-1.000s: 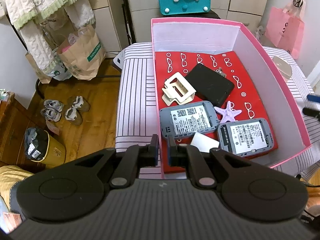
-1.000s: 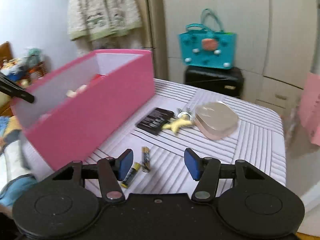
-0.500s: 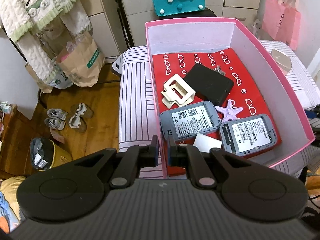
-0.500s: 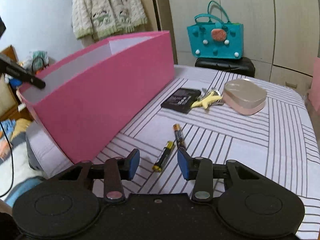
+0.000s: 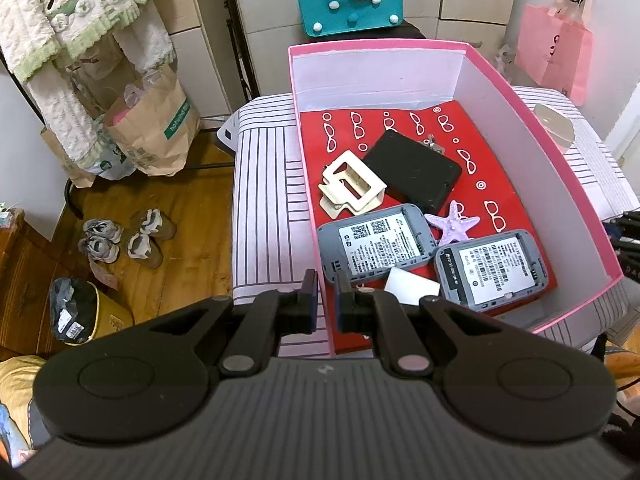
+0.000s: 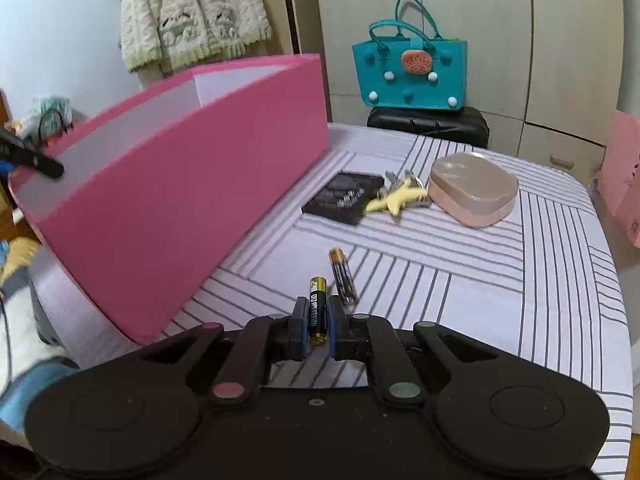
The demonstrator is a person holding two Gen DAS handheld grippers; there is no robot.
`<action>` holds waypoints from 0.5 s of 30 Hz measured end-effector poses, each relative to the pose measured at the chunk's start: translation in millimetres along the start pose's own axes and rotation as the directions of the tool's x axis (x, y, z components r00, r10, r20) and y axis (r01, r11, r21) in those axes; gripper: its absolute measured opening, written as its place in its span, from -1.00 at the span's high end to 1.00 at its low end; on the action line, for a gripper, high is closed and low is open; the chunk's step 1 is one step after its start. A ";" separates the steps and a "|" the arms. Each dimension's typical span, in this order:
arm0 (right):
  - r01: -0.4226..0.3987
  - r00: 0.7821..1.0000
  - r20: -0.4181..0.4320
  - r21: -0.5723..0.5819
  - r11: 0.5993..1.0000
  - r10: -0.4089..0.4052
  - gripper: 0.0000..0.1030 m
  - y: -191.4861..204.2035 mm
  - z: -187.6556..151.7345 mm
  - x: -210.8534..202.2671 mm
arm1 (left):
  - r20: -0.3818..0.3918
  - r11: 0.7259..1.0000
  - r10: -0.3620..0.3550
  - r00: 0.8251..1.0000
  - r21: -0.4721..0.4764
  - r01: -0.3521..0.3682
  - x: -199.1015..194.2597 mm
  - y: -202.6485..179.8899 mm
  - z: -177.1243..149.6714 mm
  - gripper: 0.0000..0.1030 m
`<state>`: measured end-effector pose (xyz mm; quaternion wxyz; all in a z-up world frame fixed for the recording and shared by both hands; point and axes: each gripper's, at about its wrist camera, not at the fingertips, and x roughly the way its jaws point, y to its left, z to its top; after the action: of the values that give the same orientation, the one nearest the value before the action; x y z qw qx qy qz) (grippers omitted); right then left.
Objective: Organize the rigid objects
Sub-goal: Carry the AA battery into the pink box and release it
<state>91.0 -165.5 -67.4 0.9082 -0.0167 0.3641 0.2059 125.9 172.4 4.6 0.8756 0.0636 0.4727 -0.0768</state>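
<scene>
The right gripper [image 6: 318, 326] has just been closing, and its blue pads are now clamped on a yellow-and-black battery [image 6: 316, 304], gripped across its body with the gold end pointing away. A second battery [image 6: 343, 276] lies just beside it on the striped cloth [image 6: 480, 288], untouched. Further off on the same cloth sit a black card [image 6: 344, 198], a yellow keyring [image 6: 394, 198] touching it, and a pink case [image 6: 472, 188] — all apparently awaiting collection.

The left gripper [image 5: 326, 302] is pinched shut on the near wall of the pink box [image 5: 576, 184], one finger outside and one inside, evidently to steady it for loading. Already inside are two grey devices [image 5: 376, 242], a black wallet [image 5: 416, 172], a cream clip [image 5: 352, 188] and a purple starfish [image 5: 452, 226]. The grip on the battery looks sound for a lift into the box.
</scene>
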 end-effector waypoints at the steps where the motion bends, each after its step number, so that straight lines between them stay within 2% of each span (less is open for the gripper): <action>1: -0.003 1.000 0.008 0.003 1.000 0.003 0.76 0.7 3.0 -2.6 | 0.001 1.000 -0.002 1.000 0.000 0.002 -0.5 0.8 -0.4 0.87; 8: -0.078 0.991 0.111 0.009 0.997 0.076 0.76 9.0 35.1 -30.5 | 0.002 1.000 -0.031 1.000 0.003 0.031 -2.4 5.3 -2.1 0.87; 11: -0.154 0.978 0.144 -0.007 0.988 0.153 0.76 19.1 56.6 -39.8 | 0.000 0.999 -0.050 0.999 -0.013 0.050 -2.0 9.2 -1.5 0.87; 15: -0.289 0.953 0.080 -0.036 0.957 0.291 0.76 41.9 83.9 -36.4 | -0.004 0.999 -0.031 0.999 -0.012 0.031 -1.5 8.2 -0.5 0.89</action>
<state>106.1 -125.2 23.5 0.8825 0.0348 0.3215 0.3416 126.3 180.6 5.9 0.8737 0.0512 0.4758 -0.0877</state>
